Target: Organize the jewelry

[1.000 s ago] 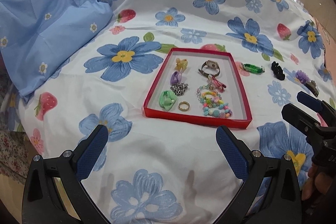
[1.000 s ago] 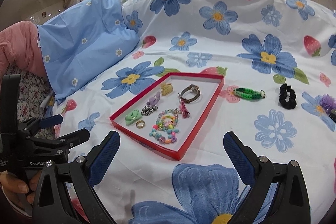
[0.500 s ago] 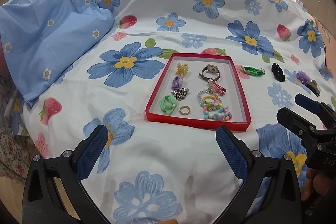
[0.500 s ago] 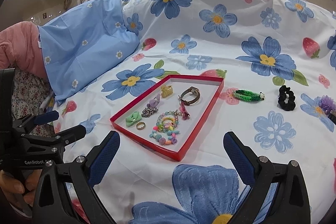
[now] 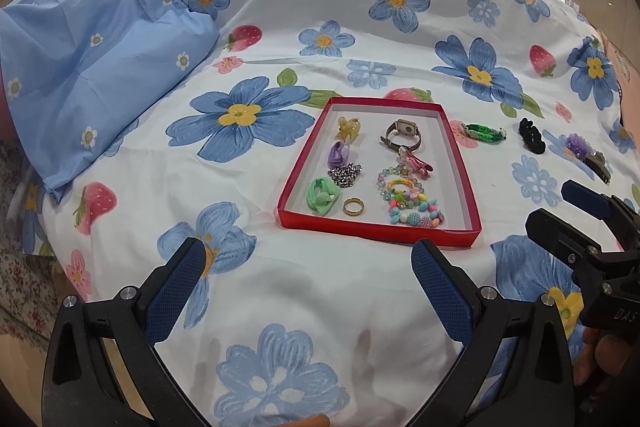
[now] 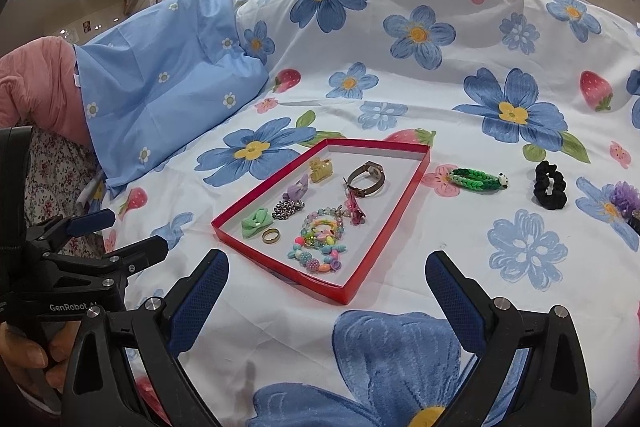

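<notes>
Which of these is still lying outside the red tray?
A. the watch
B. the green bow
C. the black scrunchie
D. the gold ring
C. The black scrunchie lies on the bedsheet to the right of the red tray, past the green bracelet, while the ring, watch and green bow all sit inside the tray.
</notes>
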